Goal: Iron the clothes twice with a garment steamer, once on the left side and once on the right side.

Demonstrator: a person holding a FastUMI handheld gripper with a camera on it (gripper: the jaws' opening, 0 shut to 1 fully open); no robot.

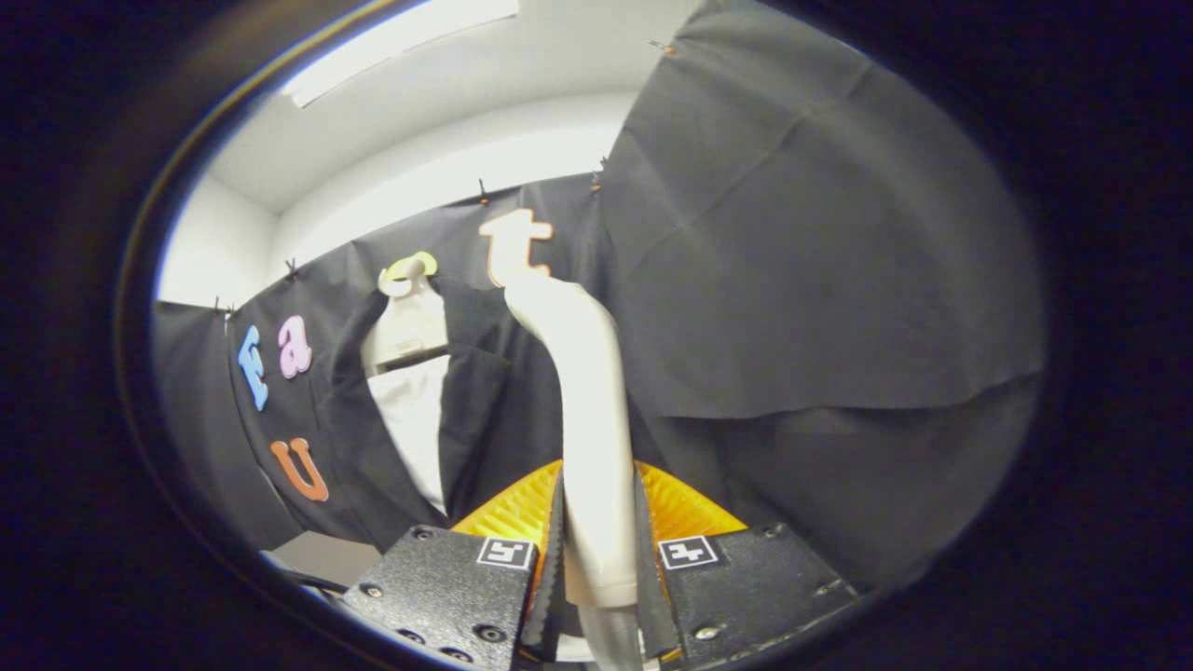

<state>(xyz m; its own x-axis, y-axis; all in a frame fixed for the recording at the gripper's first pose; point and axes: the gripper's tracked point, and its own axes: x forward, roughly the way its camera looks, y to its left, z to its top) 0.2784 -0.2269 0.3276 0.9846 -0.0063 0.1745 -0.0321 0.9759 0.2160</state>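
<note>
Gripper view, nearest first: the gripper (596, 559) sits at six o'clock with its two fingers closed tight on the handle of the garment steamer (589, 419), one finger pressing each flank of the pale handle. The steamer rises straight up between the fingers toward twelve o'clock, then bends at its top so the head points toward ten o'clock, at the clothes.

Beyond the fingers, at about ten o'clock from the steamer's handle, hangs the dark jacket (471, 410) with a white shirt (415, 419) showing in its open front. Both hang from a pale hanger (407, 326) whose hook catches on the booth wall above. The steamer head is near the jacket's collar and the lapel closest to the handle, but whether it touches the cloth I cannot tell; the bend of the head hides the nozzle face.

Farthest back, at twelve o'clock, a white ceiling with a light strip (401, 47) runs above the wall.

As to progress, I judge the steamer is picked up and carried to the garment, near the top of one side. Nothing on the cloth shows whether either pass is finished, so both the left and the right strokes may well remain.
</note>
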